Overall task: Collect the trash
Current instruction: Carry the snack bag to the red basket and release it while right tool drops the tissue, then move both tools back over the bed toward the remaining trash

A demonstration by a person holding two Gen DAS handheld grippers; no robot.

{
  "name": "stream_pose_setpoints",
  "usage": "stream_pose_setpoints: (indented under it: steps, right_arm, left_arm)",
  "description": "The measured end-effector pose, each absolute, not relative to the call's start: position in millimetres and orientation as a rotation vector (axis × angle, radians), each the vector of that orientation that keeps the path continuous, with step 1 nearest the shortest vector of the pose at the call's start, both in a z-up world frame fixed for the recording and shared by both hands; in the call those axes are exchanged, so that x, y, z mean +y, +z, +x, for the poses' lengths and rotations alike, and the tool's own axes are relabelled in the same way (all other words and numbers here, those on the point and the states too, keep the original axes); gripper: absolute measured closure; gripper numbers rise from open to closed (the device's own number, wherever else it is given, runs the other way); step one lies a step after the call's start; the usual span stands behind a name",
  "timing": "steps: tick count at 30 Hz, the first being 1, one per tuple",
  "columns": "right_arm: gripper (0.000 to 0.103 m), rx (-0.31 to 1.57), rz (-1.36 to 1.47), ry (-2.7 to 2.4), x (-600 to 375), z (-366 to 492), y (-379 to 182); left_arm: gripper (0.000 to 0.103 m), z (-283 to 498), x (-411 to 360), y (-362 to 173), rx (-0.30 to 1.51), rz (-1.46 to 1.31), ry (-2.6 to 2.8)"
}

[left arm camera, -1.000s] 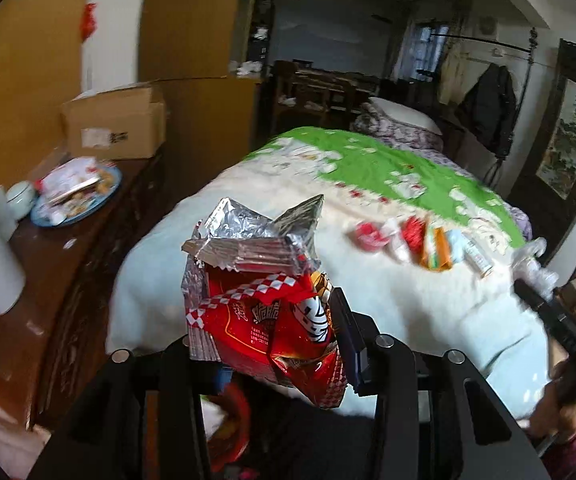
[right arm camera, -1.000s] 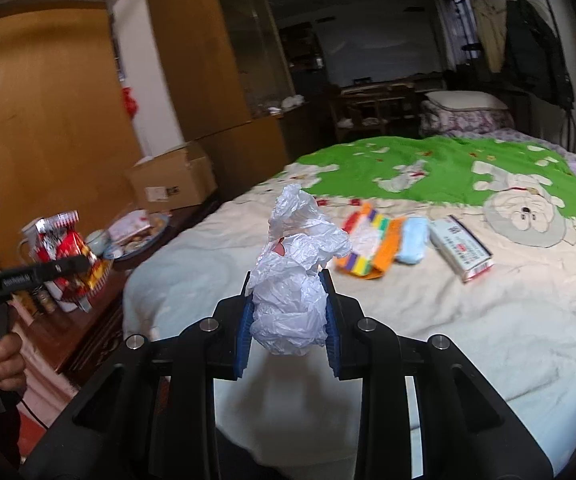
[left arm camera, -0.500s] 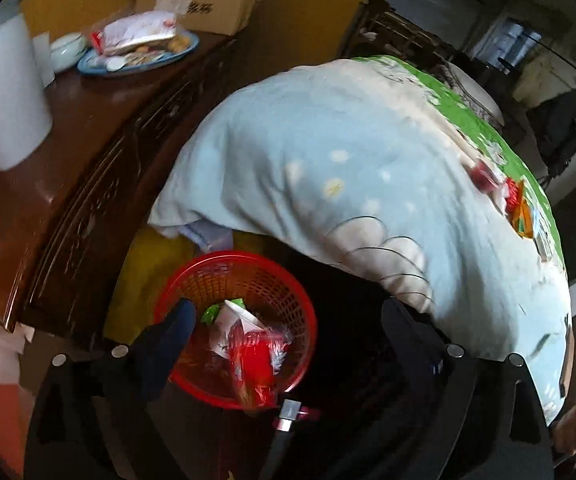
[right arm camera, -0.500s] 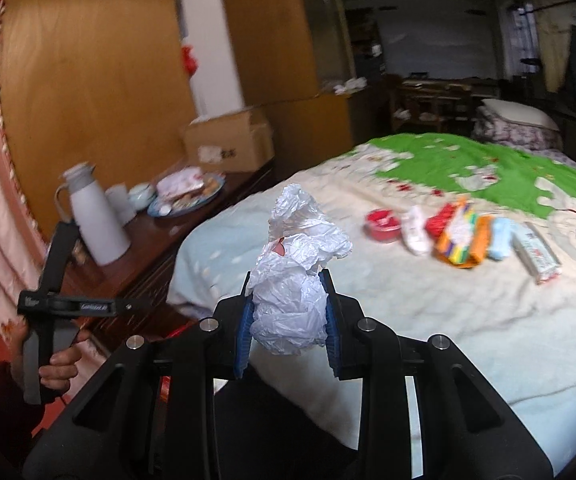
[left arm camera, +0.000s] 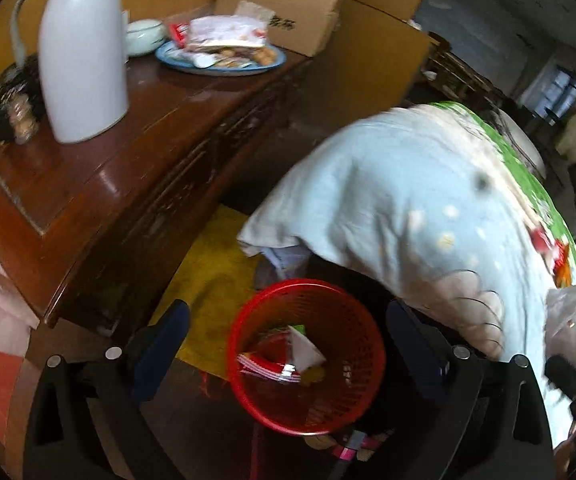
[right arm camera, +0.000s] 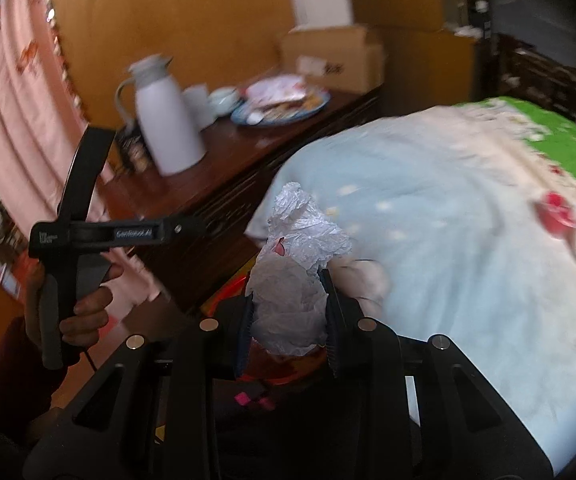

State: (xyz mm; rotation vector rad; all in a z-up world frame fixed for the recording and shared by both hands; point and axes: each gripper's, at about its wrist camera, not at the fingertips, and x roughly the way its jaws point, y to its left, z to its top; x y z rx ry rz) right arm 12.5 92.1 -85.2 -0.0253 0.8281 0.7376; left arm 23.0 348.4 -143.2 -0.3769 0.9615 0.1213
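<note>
A red mesh basket (left arm camera: 352, 400) stands on the floor between the bed and the sideboard. The red and silver snack packet (left arm camera: 268, 364) lies inside it with a white scrap (left arm camera: 306, 348). Above the basket my left gripper (left arm camera: 284, 320) points down, its jaws opening wide with nothing between them. My right gripper (right arm camera: 288, 312) is shut on a crumpled white plastic bag (right arm camera: 296, 264), just above the basket's red rim (right arm camera: 232, 286). That bag (left arm camera: 572, 312) also shows at the right edge of the left wrist view. A hand (right arm camera: 84, 312) holds the left gripper's handle.
A dark wooden sideboard (left arm camera: 136, 168) carries a white jug (left arm camera: 80, 60), a blue plate of snacks (left arm camera: 224, 60) and a cardboard box (left arm camera: 288, 8). The bed's light blue blanket (left arm camera: 408, 200) overhangs the basket. More wrappers (right arm camera: 560, 216) lie on the bed. A yellow mat (left arm camera: 216, 264) covers the floor.
My left gripper swung down over the basket and opened; the snack packet dropped into it. The right gripper swept left and down toward the basket, still holding the white bag.
</note>
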Motion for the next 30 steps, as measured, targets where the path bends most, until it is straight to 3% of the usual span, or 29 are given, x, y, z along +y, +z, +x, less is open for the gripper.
stream_pose_setpoints:
  steps: [4,6,8,17,30]
  right_arm:
    - [0.067,0.91,-0.072,0.811,130.9,23.7,-103.3]
    - [0.043,0.956,-0.101,0.819,147.8,28.9,-113.9]
    - [0.036,0.968,-0.105,0.815,152.5,30.5,-119.5]
    - [0.036,0.928,-0.102,0.766,143.0,28.8,-110.7]
    - [0.027,0.737,0.004,0.664,79.1,6.6,-56.9]
  left_arm:
    - [0.006,23.6,366.6,-157.8,0.977,-0.412,0.15]
    - [0.006,23.4,373.1,-163.5,0.984,-0.417,0.164]
    - [0.006,23.2,376.8,-167.2,0.988,-0.417,0.171]
    - [0.006,22.2,372.9,-170.7,0.994,-0.404,0.16]
    - [0.006,3.1,314.4,-103.8,0.863,-0.238,0.094]
